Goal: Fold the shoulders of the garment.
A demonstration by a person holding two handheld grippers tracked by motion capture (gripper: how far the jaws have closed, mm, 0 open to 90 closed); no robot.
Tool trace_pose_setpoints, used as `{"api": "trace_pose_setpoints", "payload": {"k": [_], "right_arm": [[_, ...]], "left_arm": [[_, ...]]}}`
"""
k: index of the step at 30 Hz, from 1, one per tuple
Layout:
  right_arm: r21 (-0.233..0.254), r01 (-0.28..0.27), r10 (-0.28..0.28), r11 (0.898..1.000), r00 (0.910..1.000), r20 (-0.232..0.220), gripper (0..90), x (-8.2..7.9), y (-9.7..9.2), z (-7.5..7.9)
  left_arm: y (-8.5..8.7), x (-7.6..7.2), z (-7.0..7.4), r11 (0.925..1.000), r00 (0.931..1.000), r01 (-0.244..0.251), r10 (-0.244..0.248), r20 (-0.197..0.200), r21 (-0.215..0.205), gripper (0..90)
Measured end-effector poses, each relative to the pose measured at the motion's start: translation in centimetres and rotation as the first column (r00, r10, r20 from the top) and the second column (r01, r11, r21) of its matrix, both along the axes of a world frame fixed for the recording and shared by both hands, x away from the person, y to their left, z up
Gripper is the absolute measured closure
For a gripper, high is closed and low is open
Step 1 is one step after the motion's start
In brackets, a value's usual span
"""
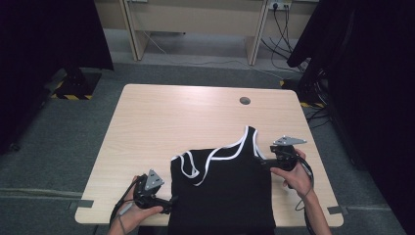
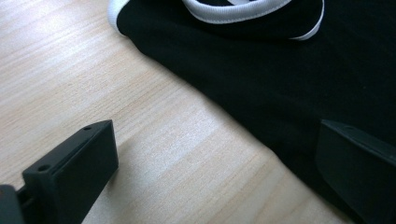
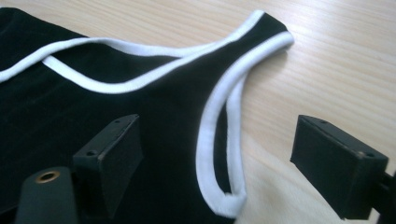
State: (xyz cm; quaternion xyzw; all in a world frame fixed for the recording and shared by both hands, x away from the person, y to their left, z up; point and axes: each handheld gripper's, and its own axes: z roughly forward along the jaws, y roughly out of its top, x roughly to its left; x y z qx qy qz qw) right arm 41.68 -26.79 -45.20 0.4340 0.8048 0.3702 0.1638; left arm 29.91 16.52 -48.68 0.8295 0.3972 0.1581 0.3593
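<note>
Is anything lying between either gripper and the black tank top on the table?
Nothing visible. The left gripper is open astride the side edge of the black tank top, and the right gripper is open astride its white-trimmed armhole. Only bare table lies around them.

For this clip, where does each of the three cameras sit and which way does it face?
High view: above the person's side, looking forward and down on the table and black tank top; both forearms and each hand-held gripper, left and right, show.
Left gripper view: rides the left hand-held gripper, facing the top's side edge; open jaws show.
Right gripper view: rides the right hand-held gripper, facing a white-trimmed armhole; open jaws show.
All three share the tank top and table.
</note>
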Motion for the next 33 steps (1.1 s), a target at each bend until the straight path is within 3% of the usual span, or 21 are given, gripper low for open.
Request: {"api": "trace_pose_setpoints", "payload": {"k": [18, 24, 33], "right_arm": [[-0.003, 0.041, -0.041, 0.999, 0.9990, -0.019, 19.7, 4.6, 1.0, -0.5], [-0.036, 0.052, -0.053, 0.998, 0.9983, -0.027, 20.3, 6.6, 1.7, -0.6], [-0.047, 0.046, -0.048, 0.998, 0.9984, -0.031, 20.8, 8.2, 2.6, -1.2]], "left_arm": [[0.0, 0.0, 0.0, 1.0000, 1.0000, 0.000, 0.000, 0.000, -0.001, 0.0], [0.0, 0.0, 0.0, 1.0000, 1.0000, 0.000, 0.000, 0.000, -0.001, 0.0], [0.0, 0.0, 0.0, 1.0000, 1.0000, 0.000, 0.000, 0.000, -0.001, 0.0]]}}
